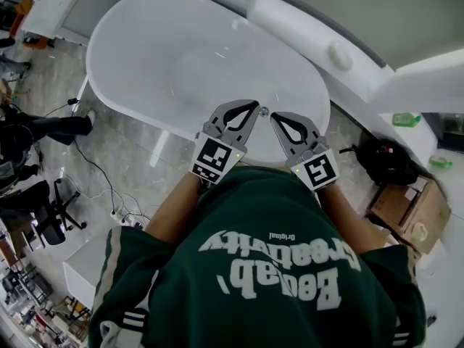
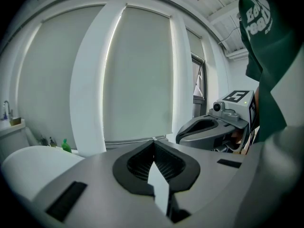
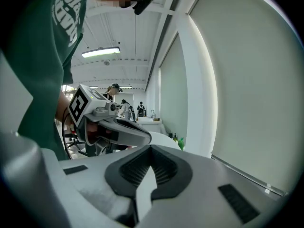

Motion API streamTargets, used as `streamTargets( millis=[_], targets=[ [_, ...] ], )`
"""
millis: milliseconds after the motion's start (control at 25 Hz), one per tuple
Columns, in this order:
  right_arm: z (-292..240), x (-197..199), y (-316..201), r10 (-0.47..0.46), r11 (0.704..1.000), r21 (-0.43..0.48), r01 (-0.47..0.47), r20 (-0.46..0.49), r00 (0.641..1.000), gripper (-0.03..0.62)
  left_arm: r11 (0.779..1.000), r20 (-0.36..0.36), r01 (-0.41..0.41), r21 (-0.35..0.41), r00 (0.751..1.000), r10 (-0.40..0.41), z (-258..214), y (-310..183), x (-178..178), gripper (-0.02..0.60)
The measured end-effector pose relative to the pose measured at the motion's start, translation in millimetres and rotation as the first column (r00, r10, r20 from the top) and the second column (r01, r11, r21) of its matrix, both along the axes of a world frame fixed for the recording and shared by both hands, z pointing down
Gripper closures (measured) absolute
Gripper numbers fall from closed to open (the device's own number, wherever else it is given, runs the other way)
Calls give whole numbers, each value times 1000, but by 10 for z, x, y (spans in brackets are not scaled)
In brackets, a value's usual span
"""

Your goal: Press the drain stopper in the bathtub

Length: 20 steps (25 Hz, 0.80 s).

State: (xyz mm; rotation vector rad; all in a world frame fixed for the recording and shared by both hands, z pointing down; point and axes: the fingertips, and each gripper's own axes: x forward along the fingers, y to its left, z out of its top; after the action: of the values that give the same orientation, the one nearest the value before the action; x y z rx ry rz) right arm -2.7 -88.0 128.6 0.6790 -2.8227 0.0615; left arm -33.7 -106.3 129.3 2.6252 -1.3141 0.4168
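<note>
At the tips, both claws are clenched on nothing. In the left gripper view the left gripper (image 2: 153, 146) has its ribbed jaws pressed together, with only a blind (image 2: 137, 75) beyond them. In the right gripper view the right gripper (image 3: 151, 152) is the same, its jaws meeting at the point with no thing between. From the head view we hold the pair side by side in front of our chest, tips angled toward each other, near but apart, over the near end of the tub (image 1: 145, 64). Both gripper views look out level at the window wall, not down into the basin, so we judge that the claws sit above the rim and clear of the tub floor. The stopper (image 1: 264, 111) shows as a small grey disc on that floor, seen in the gap between the two tips and, as far as we can judge, well below them. It is too small for us to tell whether it stands raised or sits pushed down. The scene therefore fits two stages: the stopper up with the press to come, or the stopper already pushed and the claws lifted away. Neither claw touches it now. To the right of the tub a black bag (image 1: 384, 162) and a box (image 1: 409, 209) sit on the floor.
</note>
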Motion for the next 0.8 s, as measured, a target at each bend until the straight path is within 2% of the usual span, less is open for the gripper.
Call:
streamTargets(
  millis=[800],
  targets=[
    [-7, -22, 6, 12, 1000, -15, -12, -3, 1000, 582, 1000, 11, -20, 1, 1000, 20, -1, 27, -2, 577]
  ],
)
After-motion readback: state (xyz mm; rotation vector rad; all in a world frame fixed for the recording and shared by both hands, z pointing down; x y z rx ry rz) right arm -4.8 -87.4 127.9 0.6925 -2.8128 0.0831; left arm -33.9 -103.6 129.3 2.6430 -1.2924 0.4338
